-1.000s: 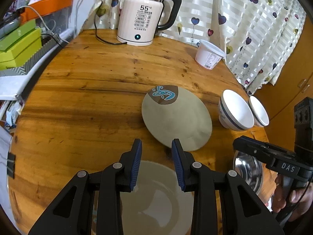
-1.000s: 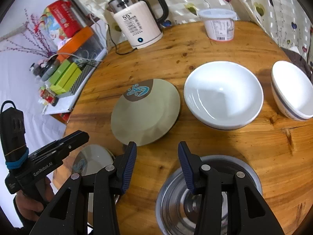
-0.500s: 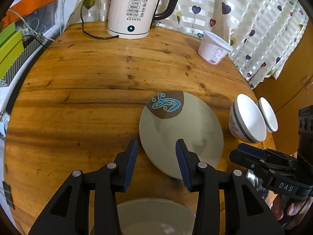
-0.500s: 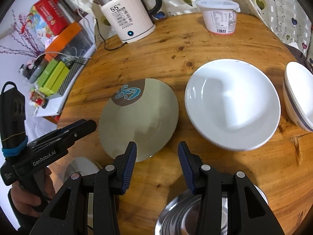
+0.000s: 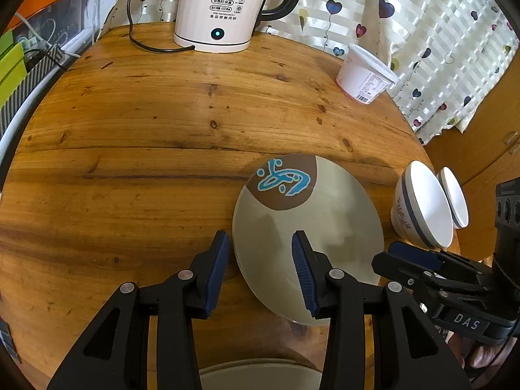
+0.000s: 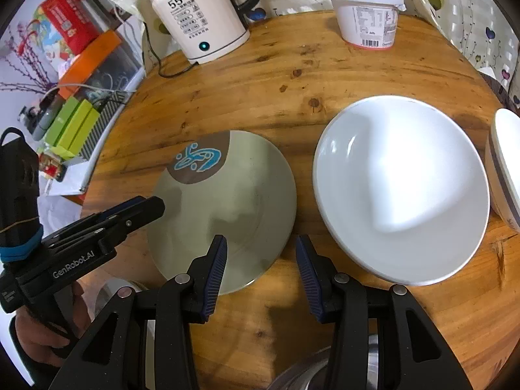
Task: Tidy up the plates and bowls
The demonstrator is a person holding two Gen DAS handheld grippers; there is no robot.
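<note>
A grey-green plate with a brown patch and a blue mark (image 5: 308,227) (image 6: 227,201) lies on the round wooden table (image 5: 146,162). My left gripper (image 5: 260,260) is open, its jaws astride the plate's near left rim. My right gripper (image 6: 260,260) is open over the plate's near right rim. A wide white bowl (image 6: 403,188) sits right of the plate. A blue-striped white bowl (image 5: 422,208) (image 6: 507,169) stands further right, with a second one (image 5: 455,195) behind it. A pale plate's rim (image 5: 260,373) shows under my left gripper. A steel bowl (image 6: 312,373) lies below my right gripper.
A white electric kettle (image 5: 224,6) (image 6: 201,19) with its cord stands at the table's far edge. A white plastic tub (image 5: 364,78) (image 6: 367,19) stands at the far right. Boxes and clutter (image 6: 74,120) lie off the table's left side. A curtain (image 5: 422,32) hangs behind.
Both grippers have moved forward over the table to the grey-green plate. The pale plate and the steel bowl have slid to the bottom of their views. Both jaws stay open.
</note>
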